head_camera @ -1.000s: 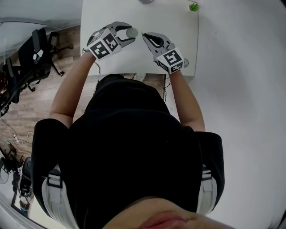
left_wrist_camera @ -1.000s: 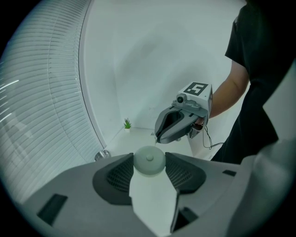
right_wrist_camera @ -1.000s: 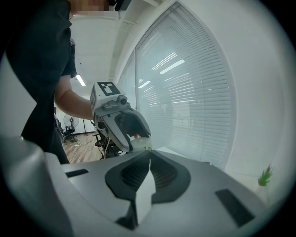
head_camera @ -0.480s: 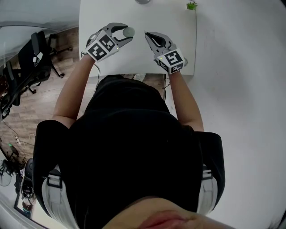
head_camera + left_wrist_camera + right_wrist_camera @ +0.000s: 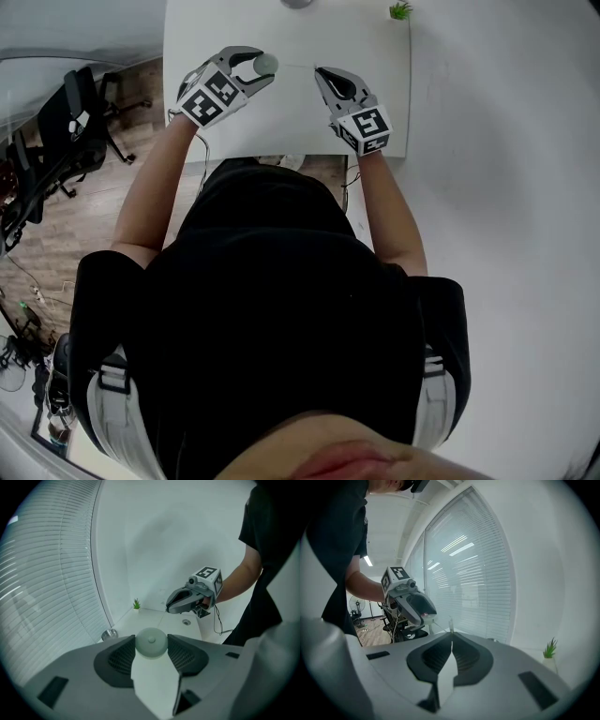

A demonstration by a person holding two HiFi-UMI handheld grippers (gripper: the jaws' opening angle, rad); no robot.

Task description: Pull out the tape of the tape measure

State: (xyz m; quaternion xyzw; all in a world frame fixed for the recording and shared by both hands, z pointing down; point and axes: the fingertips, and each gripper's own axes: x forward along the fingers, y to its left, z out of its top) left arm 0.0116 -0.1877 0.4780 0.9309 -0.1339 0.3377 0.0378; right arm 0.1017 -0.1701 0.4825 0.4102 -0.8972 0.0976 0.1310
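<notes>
My left tool (image 5: 253, 67) pinches the tape measure (image 5: 151, 642), a small round pale case, by its rim above the far part of the table (image 5: 281, 122). My right tool (image 5: 451, 639) is pressed together on the end of the tape (image 5: 298, 67), a thin line spanning between both tools. I judge the case light, smooth and liable to turn; the tape thin, flexible, probably sprung. Grip its end tab firmly. No brand or writing is legible on it.
</notes>
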